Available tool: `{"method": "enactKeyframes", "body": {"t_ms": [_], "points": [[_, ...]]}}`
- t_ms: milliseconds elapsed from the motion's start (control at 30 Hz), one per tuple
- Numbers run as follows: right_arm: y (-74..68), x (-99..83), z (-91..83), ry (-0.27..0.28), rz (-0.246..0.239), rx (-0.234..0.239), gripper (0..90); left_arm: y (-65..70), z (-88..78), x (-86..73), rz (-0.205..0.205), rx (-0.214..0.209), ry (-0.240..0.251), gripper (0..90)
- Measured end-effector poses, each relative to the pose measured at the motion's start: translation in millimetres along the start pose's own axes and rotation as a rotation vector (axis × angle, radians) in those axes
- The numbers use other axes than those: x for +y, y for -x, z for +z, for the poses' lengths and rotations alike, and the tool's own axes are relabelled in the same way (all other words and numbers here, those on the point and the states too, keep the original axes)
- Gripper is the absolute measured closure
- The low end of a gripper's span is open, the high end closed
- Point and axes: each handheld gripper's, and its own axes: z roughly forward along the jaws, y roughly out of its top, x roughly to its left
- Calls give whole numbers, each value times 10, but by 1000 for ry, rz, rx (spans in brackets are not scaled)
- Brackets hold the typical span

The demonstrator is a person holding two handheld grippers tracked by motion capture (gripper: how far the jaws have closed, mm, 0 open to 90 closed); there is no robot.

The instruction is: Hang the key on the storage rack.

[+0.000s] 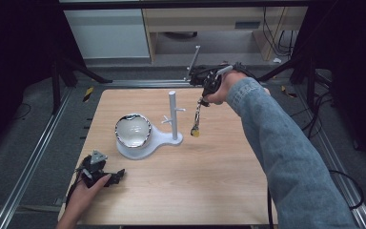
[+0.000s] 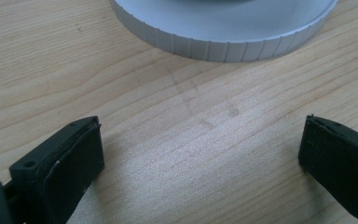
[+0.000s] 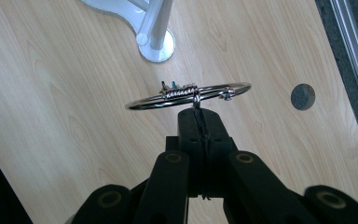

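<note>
A white stand (image 1: 173, 116) with an upright post and short pegs rises from a flat white base (image 1: 164, 139) at the table's middle. On that base sits a shiny round bowl (image 1: 132, 130). To the right of the post, my right gripper (image 1: 201, 100) points down, raised above the table. It is shut on a thin silver bangle (image 1: 197, 119) that hangs below it, with a small yellow bead at its lower end. The right gripper view shows the jaws (image 3: 198, 116) pinched on the bangle (image 3: 186, 95) above the post's foot (image 3: 157, 46). My left gripper (image 1: 119, 175) rests open near the front left; its jaws (image 2: 200, 154) face the base's rim (image 2: 223, 44).
The wooden table (image 1: 209, 176) has bare surface in front of and to the right of the stand. A small round hole (image 3: 303, 96) shows in the tabletop near its right edge. Metal rails (image 1: 33, 157) run along both sides, and dark floor with cables lies beyond.
</note>
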Motion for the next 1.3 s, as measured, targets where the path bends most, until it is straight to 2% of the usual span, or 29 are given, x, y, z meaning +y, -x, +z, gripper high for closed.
{"method": "enactKeyframes", "body": {"t_ms": [600,1300], "points": [[-30,175,-9,-13,-29,3,890,0,0,0,0,0,0,0],[-73,350,123,-29,-45,20,890,0,0,0,0,0,0,0]]}}
